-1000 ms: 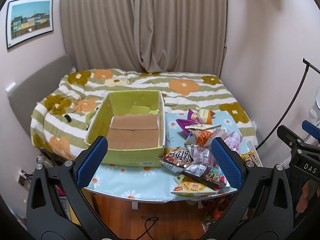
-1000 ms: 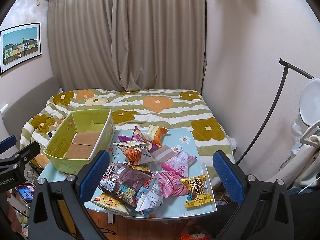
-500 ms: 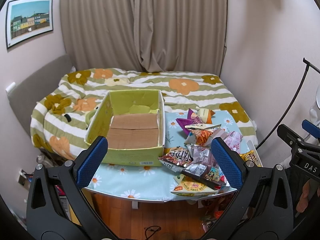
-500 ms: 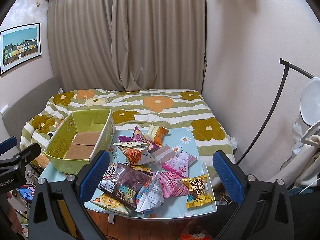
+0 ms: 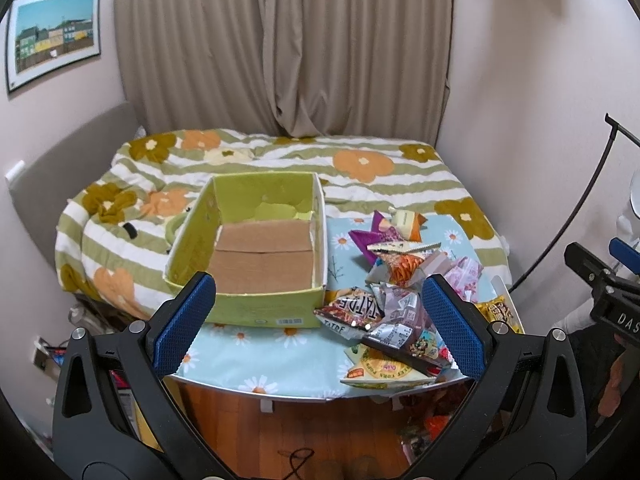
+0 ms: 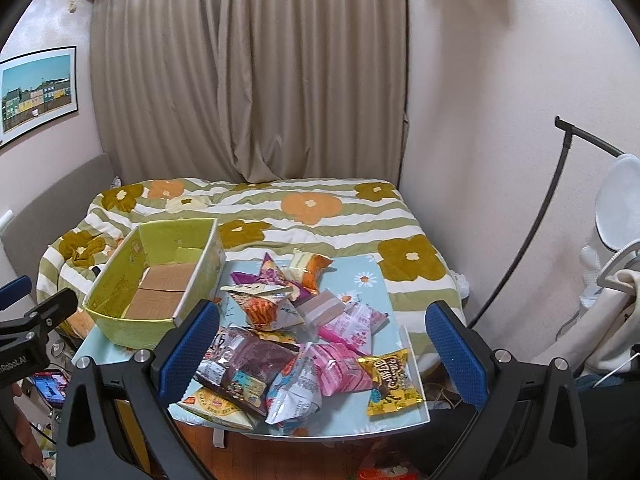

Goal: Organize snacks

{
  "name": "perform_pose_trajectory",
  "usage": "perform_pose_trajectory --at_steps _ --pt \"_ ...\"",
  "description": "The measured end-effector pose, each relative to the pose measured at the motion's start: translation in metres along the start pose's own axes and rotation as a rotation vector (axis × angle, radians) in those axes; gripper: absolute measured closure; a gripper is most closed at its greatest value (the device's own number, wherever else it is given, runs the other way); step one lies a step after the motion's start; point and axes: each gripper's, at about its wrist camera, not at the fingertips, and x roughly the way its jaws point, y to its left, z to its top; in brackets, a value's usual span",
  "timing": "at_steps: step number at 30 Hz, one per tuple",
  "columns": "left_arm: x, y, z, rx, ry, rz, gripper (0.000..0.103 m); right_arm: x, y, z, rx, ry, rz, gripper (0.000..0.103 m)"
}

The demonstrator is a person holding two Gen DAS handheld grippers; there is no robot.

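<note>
Both grippers, left (image 5: 318, 322) and right (image 6: 322, 342), spread wide, holding nothing, short of the desk (image 5: 256, 354). Snack pile (image 6: 296, 340) heaped just right of the green box (image 5: 256, 240), which holds no snacks. Risk: overlapping slick packets at the desk's near edge; a careless pinch could drag neighbours onto the floor.

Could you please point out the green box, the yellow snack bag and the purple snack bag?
green box (image 5: 256, 314), left wrist view, near outer wall.
yellow snack bag (image 6: 390, 376), right wrist view, printed front.
purple snack bag (image 6: 269, 274), right wrist view, upper face.
</note>
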Motion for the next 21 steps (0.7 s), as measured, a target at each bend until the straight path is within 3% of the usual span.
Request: perform_pose_trajectory --at_steps 11,21 --pt "0.067 -0.025 -0.022 0.073 0.180 -0.138 0.001 0.028 -0.030 -0.037 0.067 0.155 -0.040 0.000" --pt "0.150 -0.071 -0.044 0.136 0.352 -0.193 0.001 0.102 -0.036 -0.074 0.179 0.367 0.133 0.000"
